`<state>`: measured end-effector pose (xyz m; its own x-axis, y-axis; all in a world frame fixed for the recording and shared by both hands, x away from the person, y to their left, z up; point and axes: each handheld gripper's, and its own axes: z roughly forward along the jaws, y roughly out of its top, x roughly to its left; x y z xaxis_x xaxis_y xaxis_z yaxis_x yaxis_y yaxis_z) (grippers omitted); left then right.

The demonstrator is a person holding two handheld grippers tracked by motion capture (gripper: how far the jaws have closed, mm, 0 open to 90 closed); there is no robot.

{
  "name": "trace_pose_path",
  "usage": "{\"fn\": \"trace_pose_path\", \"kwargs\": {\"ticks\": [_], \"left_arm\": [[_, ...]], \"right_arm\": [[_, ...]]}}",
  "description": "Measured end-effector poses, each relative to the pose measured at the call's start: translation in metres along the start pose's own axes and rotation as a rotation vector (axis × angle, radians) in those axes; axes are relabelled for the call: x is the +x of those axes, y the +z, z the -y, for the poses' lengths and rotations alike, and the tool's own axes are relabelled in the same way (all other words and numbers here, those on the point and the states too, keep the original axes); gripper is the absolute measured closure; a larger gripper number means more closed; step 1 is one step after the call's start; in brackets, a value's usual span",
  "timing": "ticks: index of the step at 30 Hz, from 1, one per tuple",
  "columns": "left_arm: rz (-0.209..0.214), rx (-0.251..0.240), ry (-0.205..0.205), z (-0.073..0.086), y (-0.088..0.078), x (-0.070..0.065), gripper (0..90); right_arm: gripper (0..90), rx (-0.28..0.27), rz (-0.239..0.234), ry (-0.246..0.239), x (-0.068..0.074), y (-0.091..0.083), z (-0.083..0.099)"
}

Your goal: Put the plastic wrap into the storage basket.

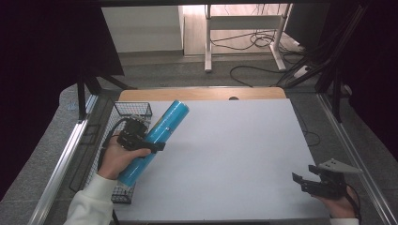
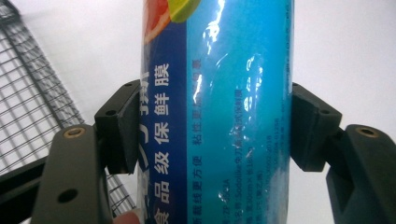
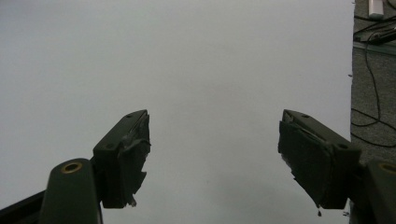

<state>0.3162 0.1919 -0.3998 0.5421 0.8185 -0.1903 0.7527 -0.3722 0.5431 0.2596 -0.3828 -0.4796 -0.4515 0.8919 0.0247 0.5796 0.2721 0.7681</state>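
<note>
A long blue roll of cling film (image 1: pixel 155 139) slants across the table's left side, its far end pointing up and right. My left gripper (image 1: pixel 151 146) is shut on the roll (image 2: pixel 219 116) near its middle, one black jaw pressed on each side; the label shows Chinese print and a fruit picture. Over the white table sheet at the front right, my right gripper (image 1: pixel 305 177) is open, and its gripper view (image 3: pixel 214 154) shows nothing between the worn pads.
A black wire basket (image 1: pixel 127 111) runs along the table's left edge, partly under the roll and my left hand; its mesh (image 2: pixel 37 98) lies left of the jaws. The white sheet (image 1: pixel 234 154) covers the table. Cables and a desk frame (image 1: pixel 244 28) lie on the floor beyond.
</note>
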Motion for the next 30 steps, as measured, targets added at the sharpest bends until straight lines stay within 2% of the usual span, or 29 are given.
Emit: {"fn": "trace_pose_path", "kwargs": {"ticks": [9, 21, 23, 25, 28, 30], "left_arm": [[-0.024, -0.018, -0.046, 0.007, -0.016, 0.015, 31.3], [-0.060, -0.010, -0.102, 0.012, -0.024, 0.036, 31.3], [-0.078, -0.015, -0.123, 0.014, -0.026, 0.043, 31.3], [-0.086, -0.019, -0.134, 0.015, -0.026, 0.044, 31.3], [-0.086, -0.018, -0.173, 0.018, -0.023, 0.054, 31.3], [-0.092, -0.016, -0.181, 0.019, -0.023, 0.057, 31.4]], "right_arm": [[25.4, -0.001, 0.001, -0.005, 0.001, 0.000, -0.001], [25.3, 0.001, 0.001, -0.006, 0.001, 0.000, -0.001], [25.3, 0.000, 0.002, -0.007, 0.000, 0.000, -0.001], [25.3, 0.000, 0.002, -0.007, 0.000, -0.001, -0.001], [25.3, 0.001, 0.003, -0.004, 0.000, 0.000, -0.001], [25.3, 0.003, 0.003, -0.004, 0.000, 0.000, -0.001]]}}
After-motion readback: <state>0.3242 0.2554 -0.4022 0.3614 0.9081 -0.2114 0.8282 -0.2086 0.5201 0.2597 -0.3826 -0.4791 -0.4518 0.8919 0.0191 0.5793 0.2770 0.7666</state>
